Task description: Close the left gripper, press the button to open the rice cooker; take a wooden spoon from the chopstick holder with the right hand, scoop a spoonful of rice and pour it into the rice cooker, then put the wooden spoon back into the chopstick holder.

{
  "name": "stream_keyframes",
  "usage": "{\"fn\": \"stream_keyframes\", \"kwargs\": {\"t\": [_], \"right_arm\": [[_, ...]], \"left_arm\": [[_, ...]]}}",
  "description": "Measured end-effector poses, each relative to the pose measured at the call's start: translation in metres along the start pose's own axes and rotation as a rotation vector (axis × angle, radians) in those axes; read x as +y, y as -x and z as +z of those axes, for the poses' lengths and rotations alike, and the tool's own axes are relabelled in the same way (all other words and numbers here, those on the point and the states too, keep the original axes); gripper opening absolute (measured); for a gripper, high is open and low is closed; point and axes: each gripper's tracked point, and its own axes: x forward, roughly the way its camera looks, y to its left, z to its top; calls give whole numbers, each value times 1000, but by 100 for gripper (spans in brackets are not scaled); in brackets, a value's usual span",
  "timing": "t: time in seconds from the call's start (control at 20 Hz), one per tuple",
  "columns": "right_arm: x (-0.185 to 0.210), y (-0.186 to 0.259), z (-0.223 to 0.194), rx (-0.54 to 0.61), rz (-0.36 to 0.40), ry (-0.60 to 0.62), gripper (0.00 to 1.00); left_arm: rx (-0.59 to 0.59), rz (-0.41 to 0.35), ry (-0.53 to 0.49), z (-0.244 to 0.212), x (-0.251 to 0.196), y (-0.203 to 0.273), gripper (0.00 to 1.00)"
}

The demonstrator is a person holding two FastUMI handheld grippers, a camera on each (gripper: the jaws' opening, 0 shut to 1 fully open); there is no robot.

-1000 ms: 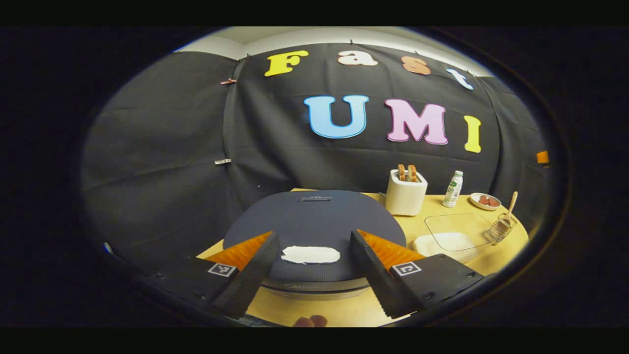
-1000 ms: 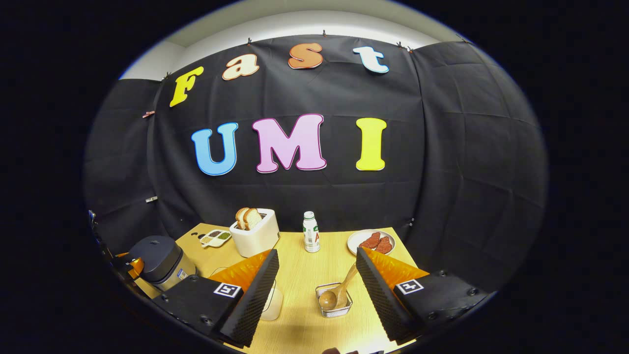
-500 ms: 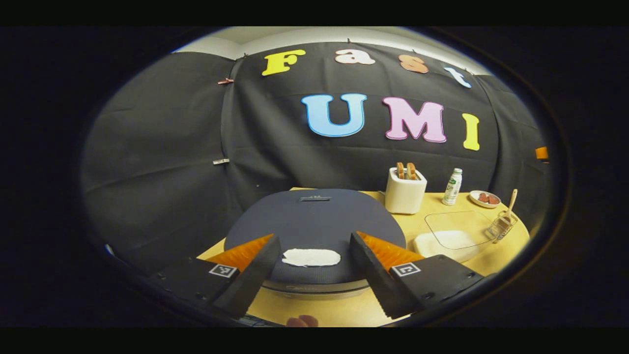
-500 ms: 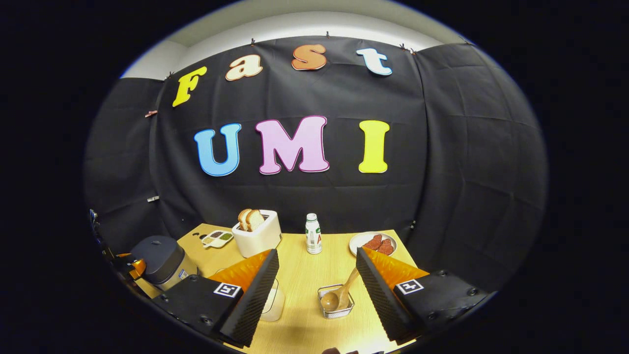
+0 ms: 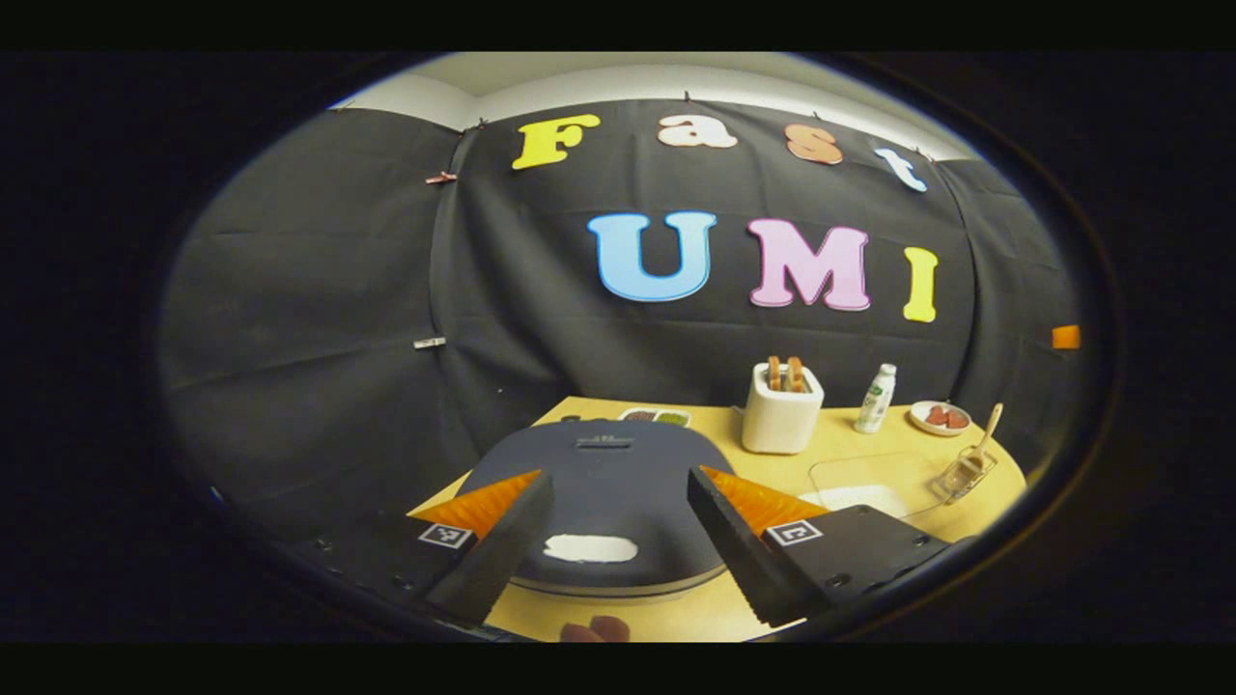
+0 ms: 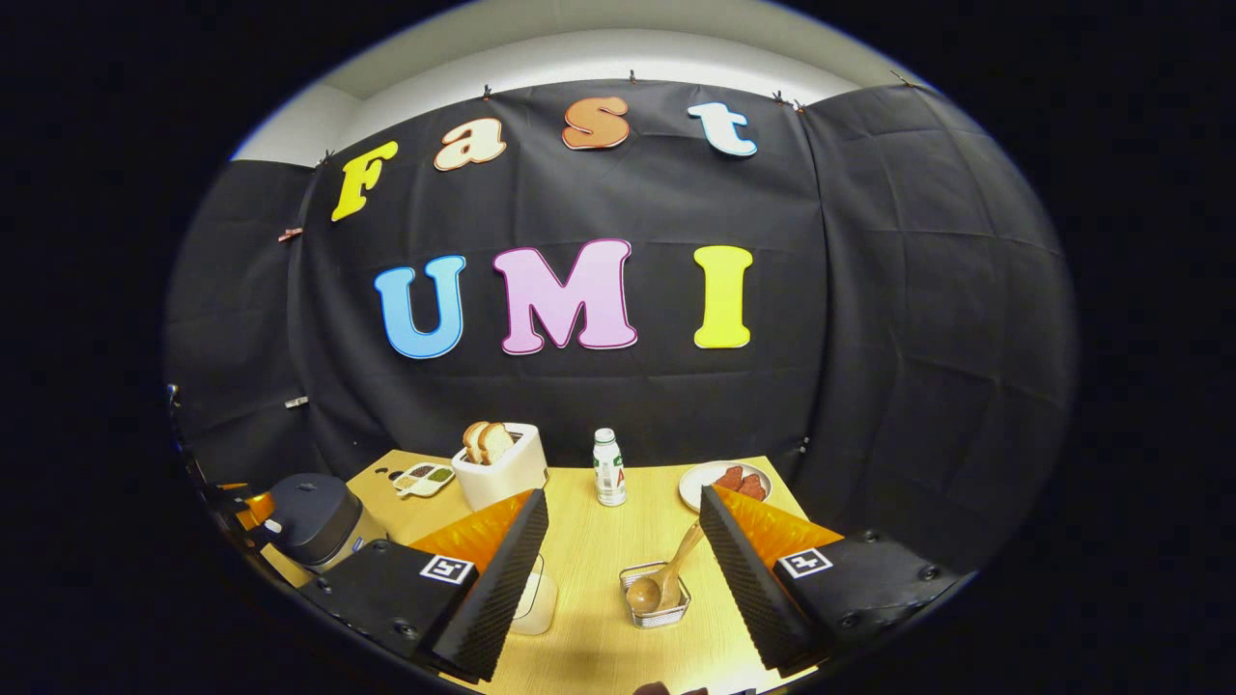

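— So, where are we?

— I have the left gripper (image 5: 612, 529) above the cooker (image 5: 608, 483), lid down. Its jaws stand wide apart, with the pale button (image 5: 590, 548) between them near the lid's front edge. The task wants them closed before the press, so that step isn't done.

— And the right?

— My right gripper (image 6: 623, 565) hangs over the table (image 6: 599, 541), jaws apart too and holding nothing. The spoon (image 6: 661, 579) leans in the wire holder (image 6: 657, 594) just ahead, between the fingers. A clear box with rice (image 5: 859, 487) lies between cooker and holder.

— What worries you?

— If I push down with the fingers spread like this, they would straddle the button and land on the lid either side, so I'd guess the latch wouldn't trip. Closed but off centre, the tips could slide on the domed lid. Later on, the holder looks light: a skewed pull on the spoon may tip it or drag it along. The toaster (image 6: 502, 468) and bottle (image 6: 608, 468) stand well back, out of the way.
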Motion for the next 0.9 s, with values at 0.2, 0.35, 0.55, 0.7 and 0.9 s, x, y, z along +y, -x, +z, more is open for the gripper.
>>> {"fn": "stream_keyframes", "kwargs": {"t": [0.2,0.35,0.55,0.7,0.9], "right_arm": [[5,6,10,-28,8,-5,98],[10,13,18,-50,11,-12,98],[14,24,30,-93,3,-3,98],[15,32,40,-127,-7,9,98],[16,40,53,-171,-11,19,98]], "left_arm": [[-65,-46,20,41,-32,10,94],[-99,-104,49,66,-64,18,96],[-144,-166,46,94,-102,30,96],[-165,-205,36,109,-124,40,96],[-185,-235,3,121,-142,53,96]]}}
